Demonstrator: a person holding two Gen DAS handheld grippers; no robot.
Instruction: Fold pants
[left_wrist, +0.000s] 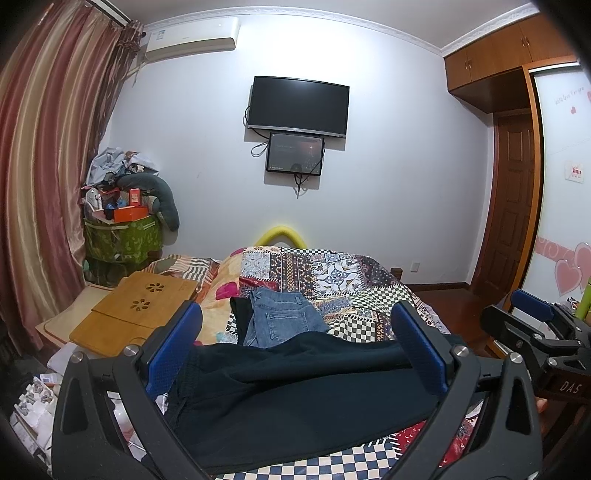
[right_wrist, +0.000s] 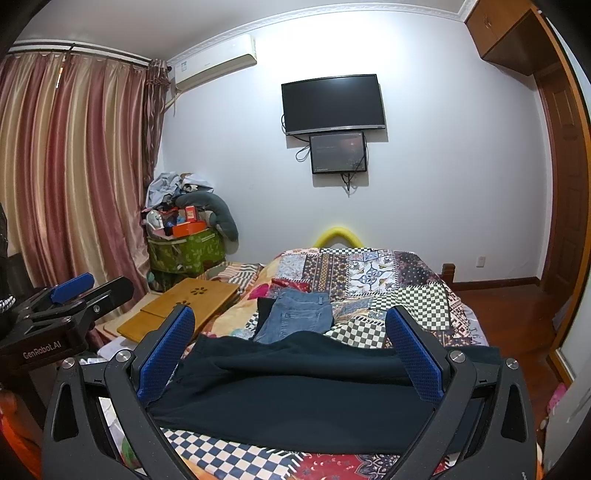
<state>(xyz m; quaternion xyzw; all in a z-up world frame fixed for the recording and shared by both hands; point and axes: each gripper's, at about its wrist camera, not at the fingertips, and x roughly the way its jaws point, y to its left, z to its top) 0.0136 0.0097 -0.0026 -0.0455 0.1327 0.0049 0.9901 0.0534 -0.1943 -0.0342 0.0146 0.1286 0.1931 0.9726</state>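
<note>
1. I am holding my left gripper (left_wrist: 295, 354) and my right gripper (right_wrist: 291, 354) side by side over the near end of the bed (right_wrist: 406, 306), both with fingers spread wide and gripping nothing
2. The dark pants (left_wrist: 295, 398) are lying on the patchwork bedspread straight ahead at 12 o'clock, their long axis running crosswise from 9 to 3 o'clock, so the cloth is spanning the gap between each pair of fingers
3. In the left wrist view a waistband-like gathered end is sitting at 9 o'clock by my left blue finger (left_wrist: 173, 347); I am judging that hand the nearer one to that end, with the right hand nearer the other end
4. Folded jeans (right_wrist: 295, 314) are resting beyond the pants at 12 o'clock, just touching their far edge
5. A green bin (right_wrist: 184, 251) at 10 o'clock is overflowing with boxes and cloth, well apart from the work
</note>
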